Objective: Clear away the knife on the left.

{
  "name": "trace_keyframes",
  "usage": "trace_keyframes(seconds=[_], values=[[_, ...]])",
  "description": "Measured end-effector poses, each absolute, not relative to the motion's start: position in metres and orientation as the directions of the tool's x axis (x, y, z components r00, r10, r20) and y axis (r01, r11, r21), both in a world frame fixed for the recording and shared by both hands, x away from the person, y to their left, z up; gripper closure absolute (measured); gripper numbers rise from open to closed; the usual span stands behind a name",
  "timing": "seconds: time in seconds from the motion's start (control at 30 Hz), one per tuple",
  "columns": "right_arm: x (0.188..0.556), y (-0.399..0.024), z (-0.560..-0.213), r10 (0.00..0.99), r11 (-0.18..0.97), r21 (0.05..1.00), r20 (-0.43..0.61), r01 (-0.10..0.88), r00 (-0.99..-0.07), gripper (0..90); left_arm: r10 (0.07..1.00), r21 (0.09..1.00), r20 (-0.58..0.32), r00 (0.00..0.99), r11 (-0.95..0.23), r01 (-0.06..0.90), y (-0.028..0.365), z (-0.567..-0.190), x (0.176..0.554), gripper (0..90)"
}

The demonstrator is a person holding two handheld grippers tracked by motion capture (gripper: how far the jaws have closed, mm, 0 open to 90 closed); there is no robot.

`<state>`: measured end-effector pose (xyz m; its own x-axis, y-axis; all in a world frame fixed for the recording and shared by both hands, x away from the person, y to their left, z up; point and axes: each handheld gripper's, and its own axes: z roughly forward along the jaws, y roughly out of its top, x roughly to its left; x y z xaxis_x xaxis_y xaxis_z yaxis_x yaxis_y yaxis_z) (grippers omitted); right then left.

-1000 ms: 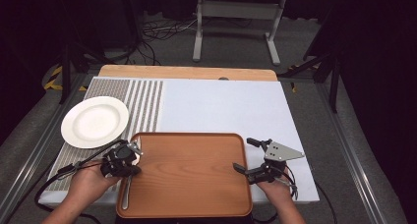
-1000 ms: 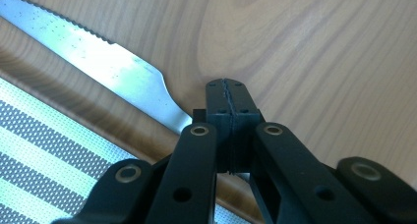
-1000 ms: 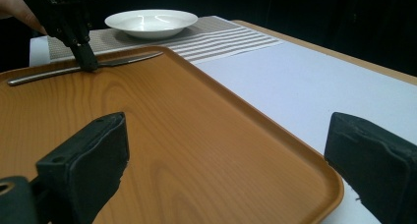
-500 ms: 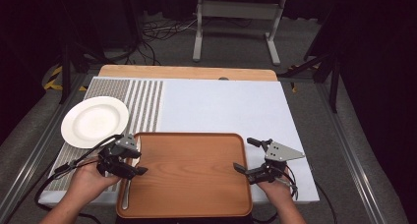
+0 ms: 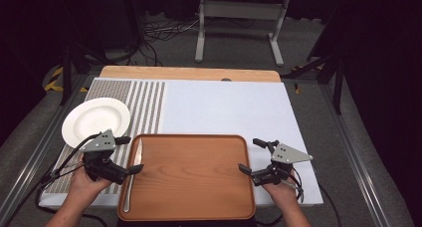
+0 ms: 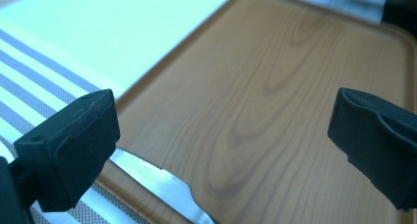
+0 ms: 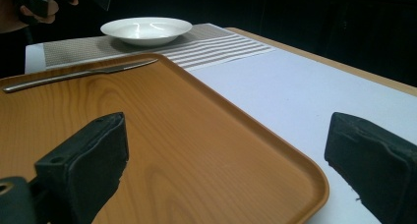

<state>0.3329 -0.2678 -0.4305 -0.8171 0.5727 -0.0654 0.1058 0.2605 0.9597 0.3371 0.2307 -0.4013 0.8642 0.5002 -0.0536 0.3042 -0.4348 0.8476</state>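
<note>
**Left gripper lifts off the knife at the tray's edge**

Since the earlier frames the left gripper (image 5: 128,155) has drawn back from the tray's left rim and turned, its fingers (image 6: 74,145) now spread wide with nothing between them. The right gripper (image 5: 252,155) sits where it was at the tray's right edge, fingers (image 7: 86,160) likewise spread and empty.

The wooden tray (image 5: 189,172) is brown with visible grain and a raised rim, lying at the near side of the tabletop (image 5: 234,107). A metal table knife (image 5: 132,174) lies along the tray's left rim; in the left gripper view its serrated blade (image 6: 157,182) crosses the rim, partly hidden by the left finger. Whether the handle rests inside the tray or on the rim is hard to tell.

A white plate (image 5: 96,121) sits on the striped placemat (image 5: 144,105), just left of the tray's far corner. Beyond the tabletop stand a metal frame (image 5: 239,23) and loose cables (image 5: 159,35) on the floor.
</note>
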Motion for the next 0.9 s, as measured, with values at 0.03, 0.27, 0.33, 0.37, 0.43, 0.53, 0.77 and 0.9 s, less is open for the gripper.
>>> trace_keyframes(seconds=[0.03,0.27,0.33,0.37,0.43,0.53,0.77,0.9], values=[[0.333,-0.268,-0.430,0.573,0.260,0.960,-0.066,0.105,-0.817,3.4,0.501,0.862,-0.054,0.864,-0.414,0.294,0.234,-0.403,0.337,0.0],[0.333,-0.272,-0.429,0.583,0.256,0.961,-0.066,0.105,-0.810,3.4,0.518,0.933,-0.088,0.850,-0.256,0.253,0.254,-0.423,0.330,0.2],[0.333,-0.272,-0.429,0.583,0.254,0.961,-0.065,0.106,-0.810,3.5,0.519,0.936,-0.092,0.850,-0.246,0.252,0.254,-0.425,0.330,0.3],[0.333,-0.273,-0.429,0.585,0.254,0.961,-0.063,0.109,-0.808,3.4,0.520,0.934,-0.083,0.850,-0.257,0.249,0.254,-0.426,0.329,0.2],[0.333,-0.273,-0.429,0.588,0.256,0.961,-0.066,0.108,-0.806,3.4,0.524,0.936,-0.048,0.850,-0.273,0.221,0.252,-0.427,0.325,0.0],[0.333,-0.275,-0.430,0.589,0.252,0.962,-0.064,0.108,-0.805,3.4,0.520,0.932,-0.040,0.853,-0.288,0.219,0.249,-0.431,0.324,0.0],[0.331,-0.277,-0.430,0.594,0.248,0.962,-0.061,0.111,-0.802,3.4,0.527,0.942,-0.073,0.846,-0.242,0.231,0.251,-0.434,0.324,0.0],[0.331,-0.277,-0.430,0.595,0.248,0.963,-0.061,0.110,-0.801,3.4,0.533,0.946,-0.068,0.843,-0.234,0.224,0.254,-0.432,0.324,0.0]])
